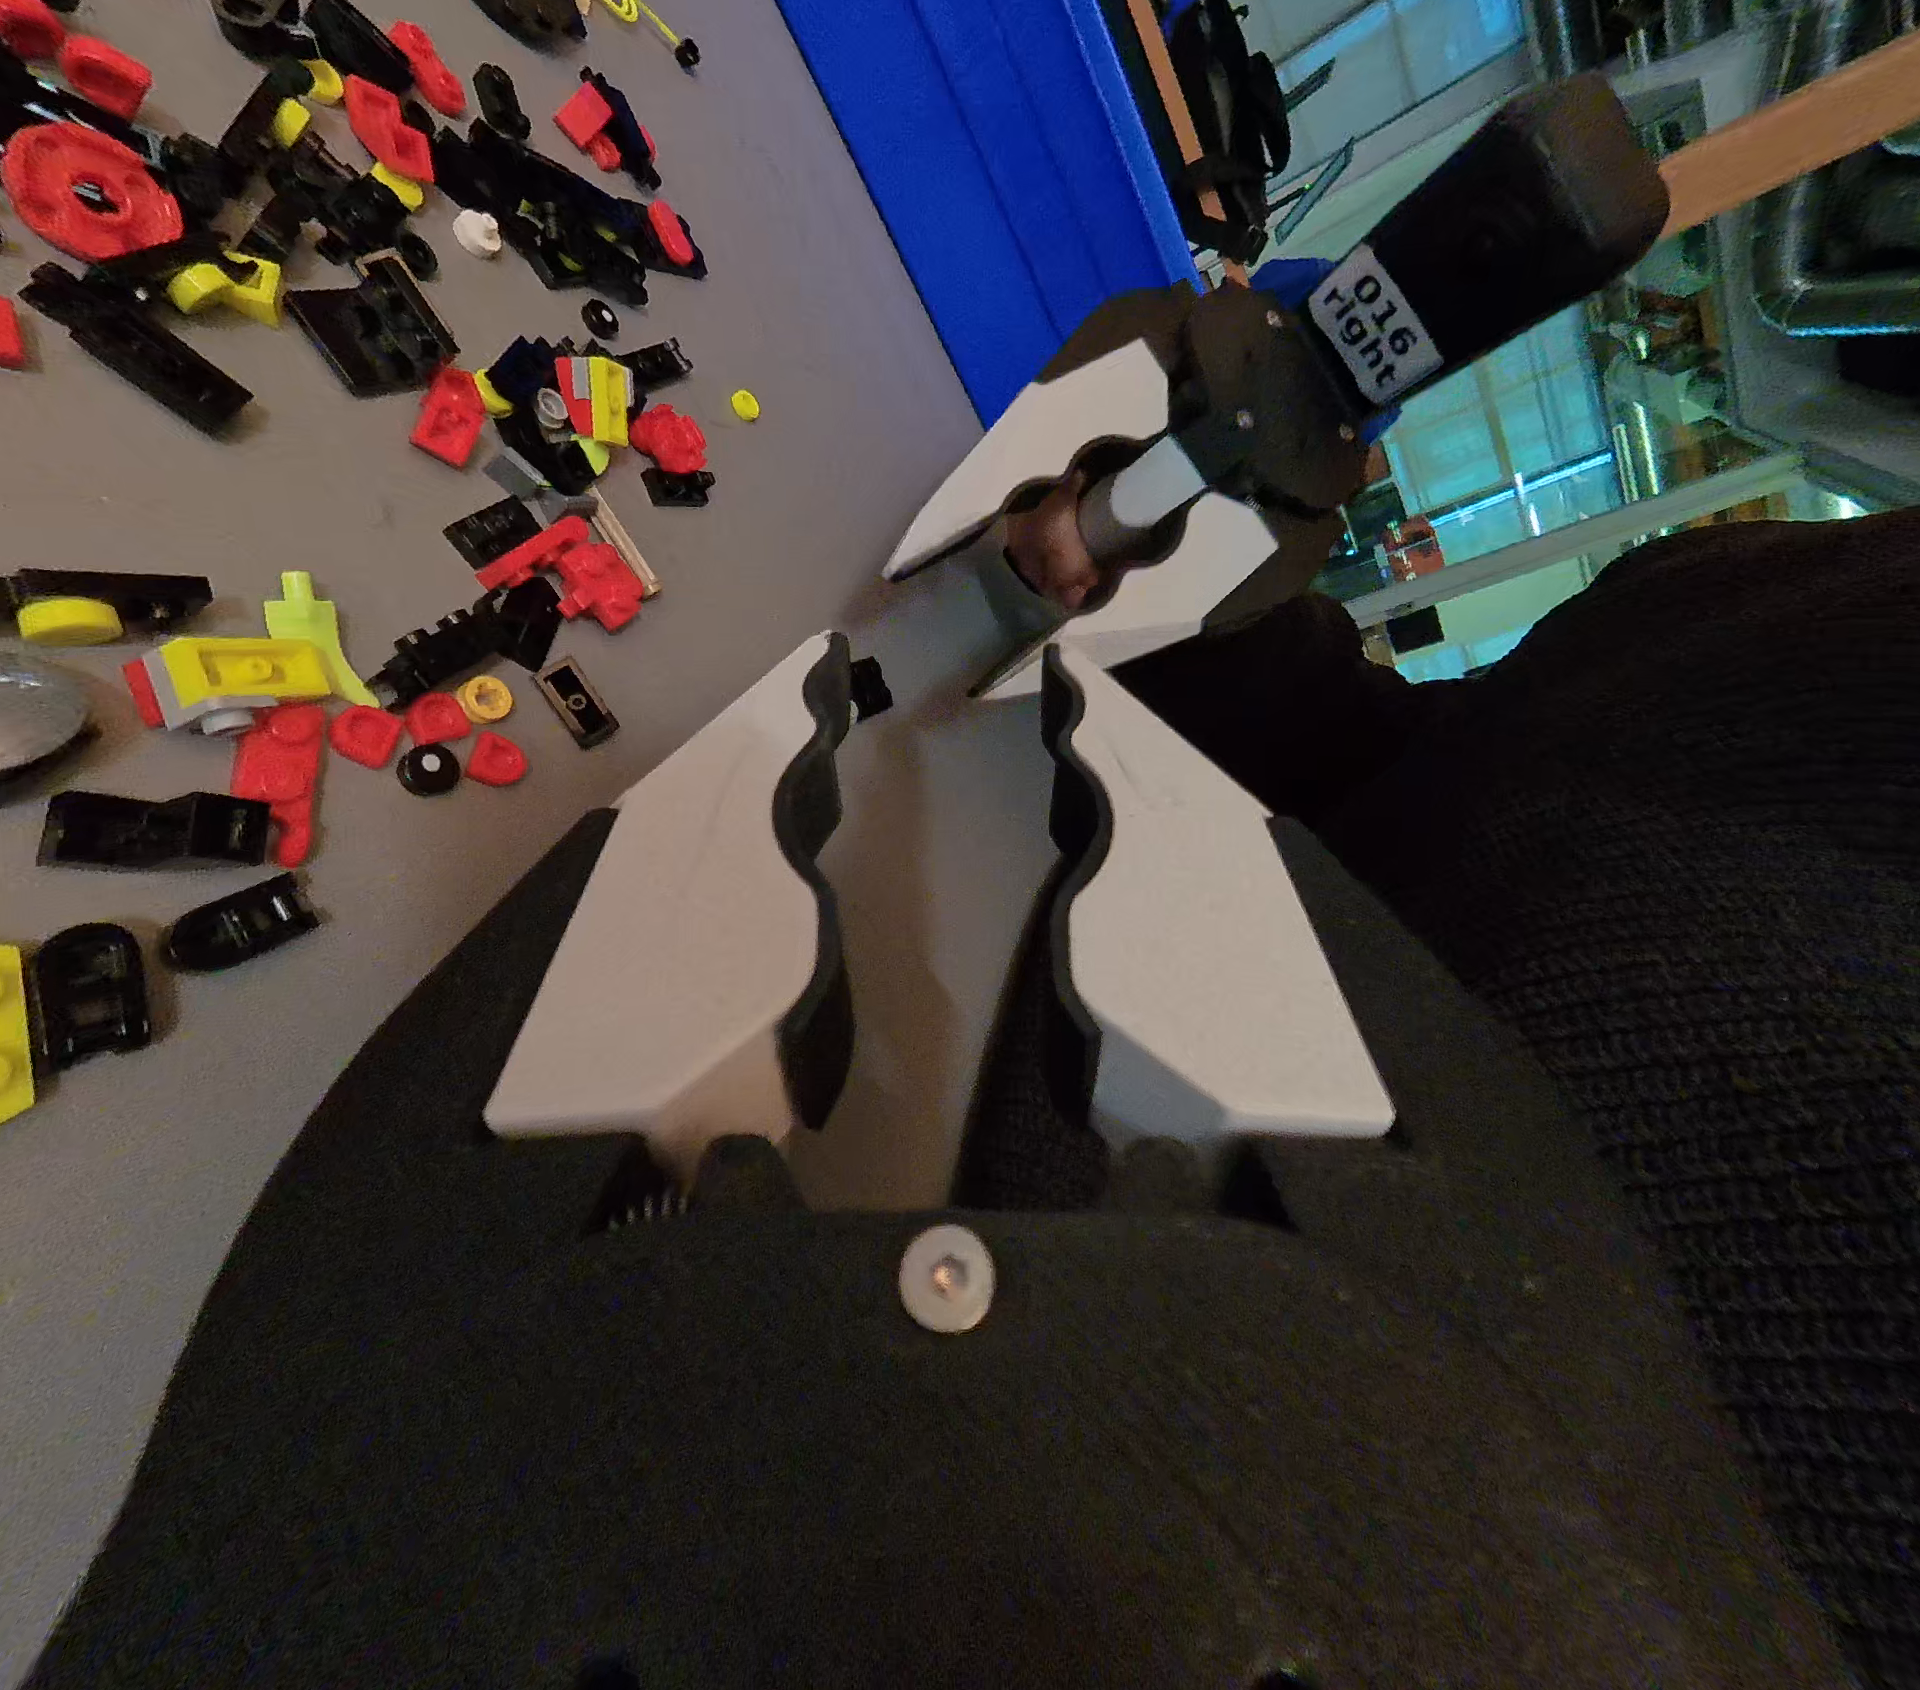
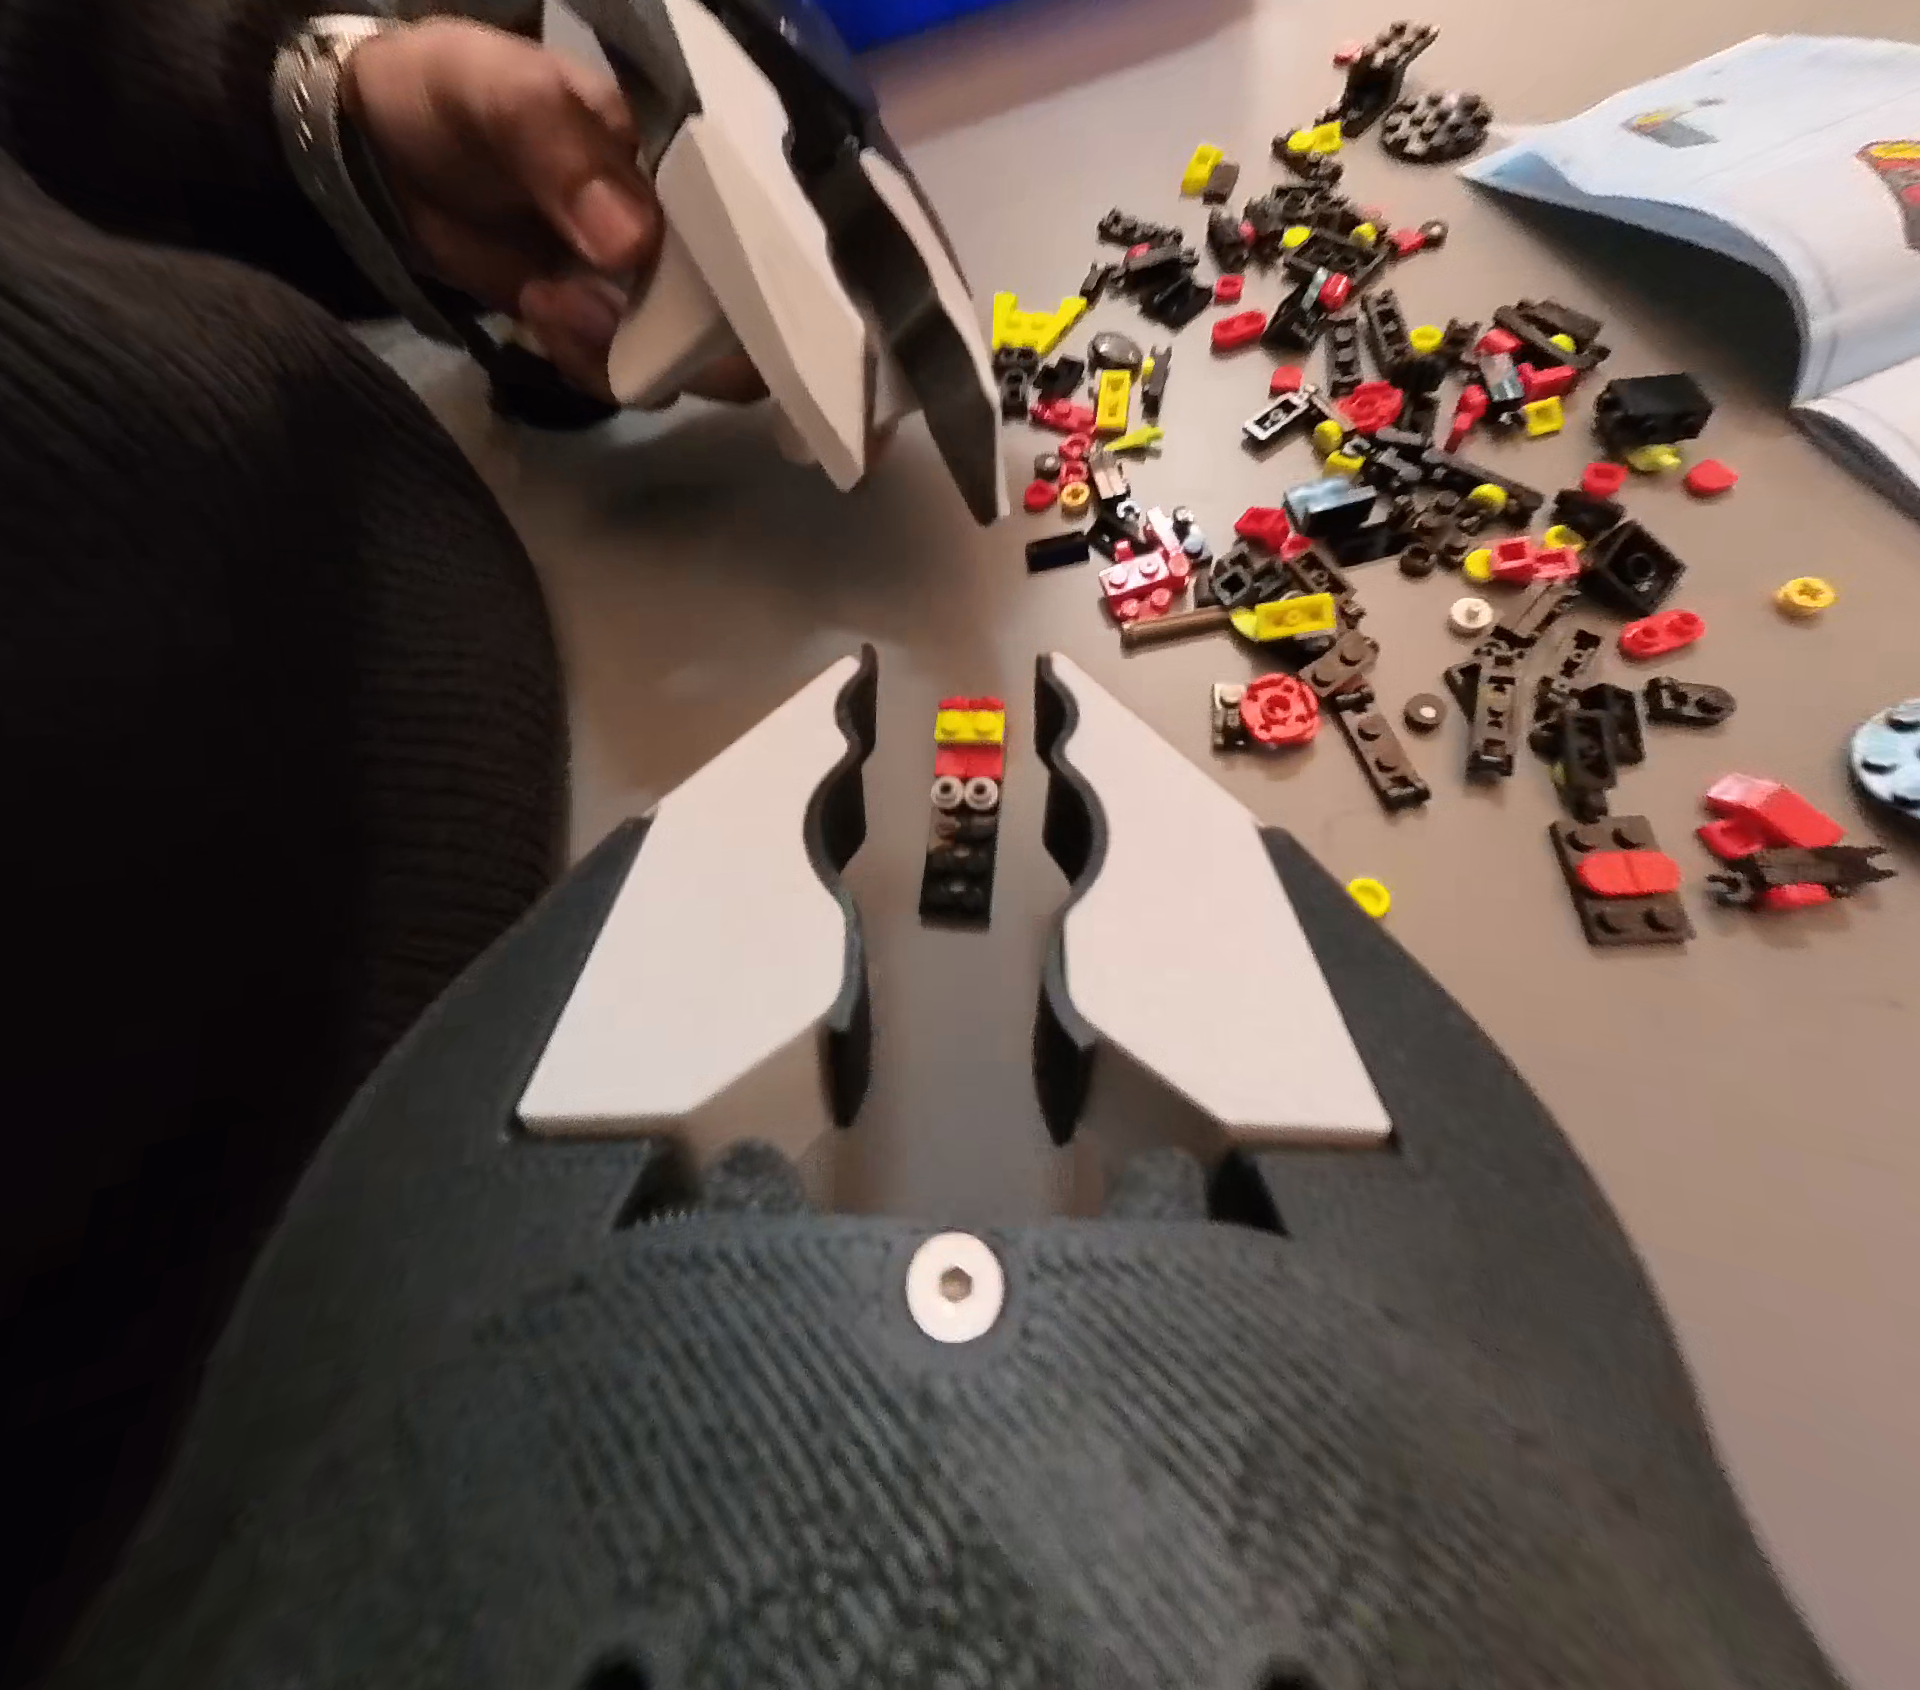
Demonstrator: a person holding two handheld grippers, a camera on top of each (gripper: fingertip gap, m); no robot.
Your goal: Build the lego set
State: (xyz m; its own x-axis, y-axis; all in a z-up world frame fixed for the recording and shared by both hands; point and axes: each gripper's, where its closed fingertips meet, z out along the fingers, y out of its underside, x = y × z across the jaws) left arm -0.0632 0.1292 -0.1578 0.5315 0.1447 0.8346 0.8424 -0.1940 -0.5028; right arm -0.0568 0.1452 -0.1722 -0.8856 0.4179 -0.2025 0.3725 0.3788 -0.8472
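A small built strip (image 2: 966,799), a black plate with red, yellow and grey pieces on it, lies on the grey table between the fingers of my right gripper (image 2: 954,664). The right gripper is open and does not touch the strip. My left gripper (image 1: 940,664) is open and empty, tilted low over the table. A small black piece (image 1: 871,686) sits just beyond its left fingertip. The right gripper also shows in the left wrist view (image 1: 1039,560), close ahead. The left gripper shows in the right wrist view (image 2: 914,393), held by a hand (image 2: 499,186), above and to the left of the strip.
Many loose red, yellow and black pieces (image 2: 1403,445) lie to the right of the strip; they also show in the left wrist view (image 1: 364,290). An open instruction booklet (image 2: 1714,186) lies at the far right. A blue box (image 1: 935,30) stands behind. A dark knit sleeve (image 2: 208,601) fills the left. The grippers are tip to tip, or close to it.
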